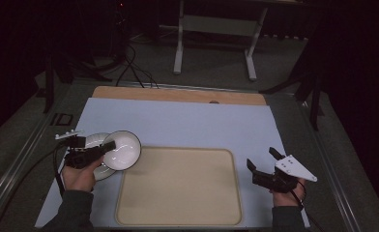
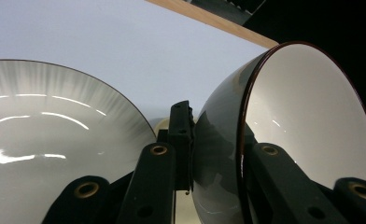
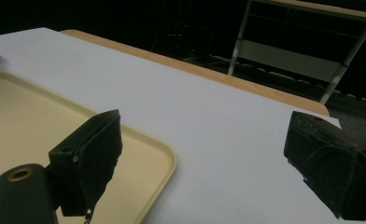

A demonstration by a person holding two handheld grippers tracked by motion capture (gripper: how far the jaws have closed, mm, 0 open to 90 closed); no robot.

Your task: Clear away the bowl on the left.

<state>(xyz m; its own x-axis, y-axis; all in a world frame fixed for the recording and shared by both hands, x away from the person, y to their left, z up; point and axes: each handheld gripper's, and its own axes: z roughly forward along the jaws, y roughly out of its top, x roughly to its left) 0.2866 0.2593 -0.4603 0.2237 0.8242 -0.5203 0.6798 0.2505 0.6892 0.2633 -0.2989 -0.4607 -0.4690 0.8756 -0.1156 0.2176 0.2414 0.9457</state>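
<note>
My surface [image 1: 187,121], covered by a pale sheet, runs ahead of both sets of jaws, with a wooden strip along its far edge. The tray [image 1: 178,186], beige and rimmed, lies between my two grippers; in the right gripper view its near corner [image 3: 162,158] sits just under and inboard of my right jaws.

The plate [image 1: 93,142], white with grey streaks at the rim, lies flat on the surface directly beneath my left jaws; in the left gripper view it [image 2: 45,140] spreads out to the left of them. The bowl [image 1: 122,150], white inside with a dark rim, is tilted on edge with its opening turned toward the tray. It is raised over the plate's tray-side edge and overlaps the tray's near-left corner in the high view.

My left gripper [image 1: 111,145] is clamped on the bowl's wall: in the left gripper view one jaw presses the grey outer side, the other lies inside against the white, and the rim [image 2: 246,116] runs between them.

My right gripper [image 1: 262,159] stands with jaws spread wide, nothing between them, over bare surface just beside the tray's right edge, well apart from the bowl.
</note>
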